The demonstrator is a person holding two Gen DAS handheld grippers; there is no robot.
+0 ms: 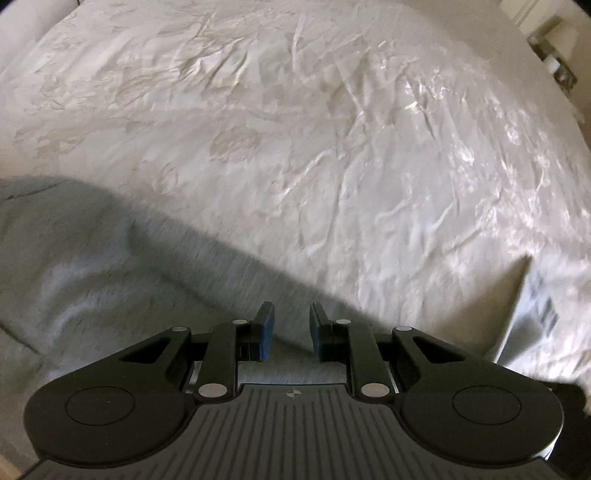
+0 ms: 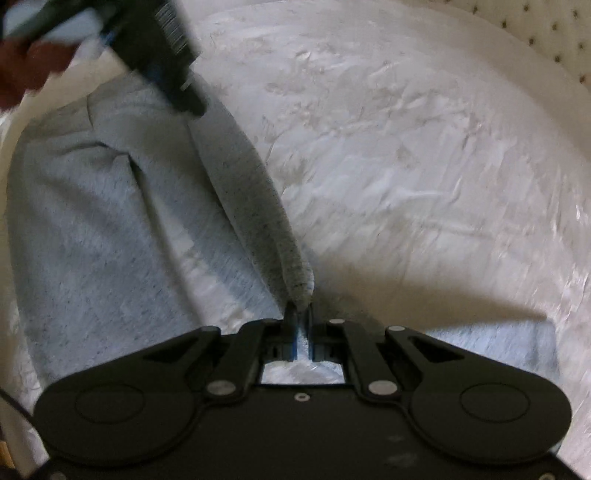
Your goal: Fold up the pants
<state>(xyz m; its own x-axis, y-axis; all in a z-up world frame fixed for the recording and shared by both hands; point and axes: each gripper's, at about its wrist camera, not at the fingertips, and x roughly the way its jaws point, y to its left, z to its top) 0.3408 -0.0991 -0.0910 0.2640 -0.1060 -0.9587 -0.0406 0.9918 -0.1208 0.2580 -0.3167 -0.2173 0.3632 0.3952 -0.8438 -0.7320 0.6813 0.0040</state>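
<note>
My right tongs (image 2: 300, 314) pinch a raised fold of the grey pants (image 2: 92, 229) at lower centre; my left tongs (image 1: 291, 321) hang spread above the bed (image 1: 332, 129).

This is a bedroom in a home. Nearly the whole of both views is filled by a wide bed (image 1: 332, 155) spread with a crinkled, glossy cream coverlet bearing a pale floral pattern (image 2: 424, 155). Behind it in the right wrist view stands a cream padded headboard dotted with small dark buttons (image 2: 535, 33) (only its corner shows). Soft light-grey knit sweatpants (image 2: 92, 229) lie across the coverlet, ordinary household laundry.
</note>
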